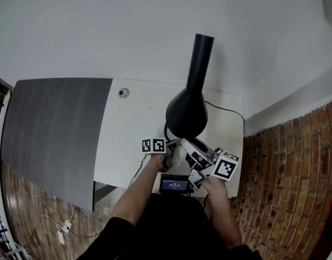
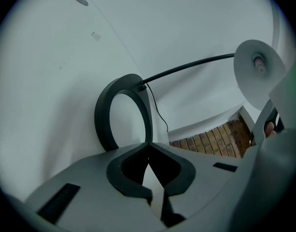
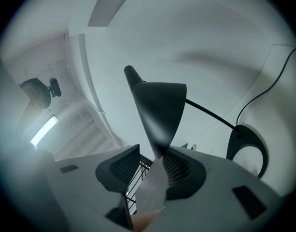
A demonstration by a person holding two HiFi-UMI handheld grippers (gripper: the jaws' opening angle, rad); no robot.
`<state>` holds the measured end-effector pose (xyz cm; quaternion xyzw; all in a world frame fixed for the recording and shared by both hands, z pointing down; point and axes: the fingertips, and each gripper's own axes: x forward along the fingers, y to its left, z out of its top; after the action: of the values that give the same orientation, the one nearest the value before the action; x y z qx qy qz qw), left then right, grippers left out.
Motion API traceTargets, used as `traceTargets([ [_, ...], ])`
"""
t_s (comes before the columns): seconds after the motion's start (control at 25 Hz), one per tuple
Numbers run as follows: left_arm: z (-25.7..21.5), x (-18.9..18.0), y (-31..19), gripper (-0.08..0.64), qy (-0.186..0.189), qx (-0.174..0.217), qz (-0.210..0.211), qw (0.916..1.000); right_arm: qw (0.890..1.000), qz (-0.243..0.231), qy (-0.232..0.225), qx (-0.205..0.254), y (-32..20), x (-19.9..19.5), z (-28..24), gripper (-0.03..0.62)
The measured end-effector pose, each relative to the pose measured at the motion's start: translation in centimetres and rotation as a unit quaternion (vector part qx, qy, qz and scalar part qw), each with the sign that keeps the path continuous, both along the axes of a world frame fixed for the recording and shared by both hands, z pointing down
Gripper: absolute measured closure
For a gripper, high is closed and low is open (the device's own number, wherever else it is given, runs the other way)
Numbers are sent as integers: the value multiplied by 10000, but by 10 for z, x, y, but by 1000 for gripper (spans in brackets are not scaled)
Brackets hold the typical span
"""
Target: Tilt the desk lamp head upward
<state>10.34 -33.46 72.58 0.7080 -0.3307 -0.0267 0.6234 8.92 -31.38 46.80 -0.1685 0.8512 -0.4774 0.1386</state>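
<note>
A white desk (image 1: 134, 118) is carrying a desk lamp on its near right part. The lamp's black cone-shaped lamp head (image 1: 186, 112) is hanging just in front of the person. Its narrow black tube end (image 1: 201, 58) is pointing toward the top of the head view.

The right claw (image 3: 155, 158) is reaching level at the head's lower rim. Its jaws are standing apart with that rim between them. The rim is lying against the mesh pad (image 3: 182, 170) at the right of the right gripper view, and a gap is showing beside the other pad (image 3: 119, 170).

The left claw (image 2: 148, 145) is pointing down at the lamp's black ring-shaped base (image 2: 102, 115). Its jaws are closed together with nothing between them. The tips are meeting at the ring's near rim and seem to be resting on it.

A thin black arm (image 2: 186, 67) is rising from the ring toward the head, whose white inside (image 2: 254, 79) is showing in the left gripper view. A black cable (image 1: 225, 110) is trailing across the desk toward the red brick floor (image 1: 285, 172).

Each claw is carrying a cube with black-and-white square markers, the left (image 1: 153, 145) and the right (image 1: 225, 167). Below them a small dark screen (image 1: 174, 184) is glowing blue, and its print is too small to read. A round metal grommet (image 1: 123, 92) is sitting in the desk beside a dark grey panel (image 1: 57, 123).
</note>
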Motion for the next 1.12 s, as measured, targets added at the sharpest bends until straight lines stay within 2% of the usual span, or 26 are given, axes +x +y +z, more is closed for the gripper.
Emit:
traceTargets([
  [0.44,0,1,0,546,-72,-1,69,10000,9997,-23,-223,-51,7,0,-10,454],
  [1.12,2,3,0,546,10,-21,99,9999,9978,-147,-508,391,41,4,-55,456],
])
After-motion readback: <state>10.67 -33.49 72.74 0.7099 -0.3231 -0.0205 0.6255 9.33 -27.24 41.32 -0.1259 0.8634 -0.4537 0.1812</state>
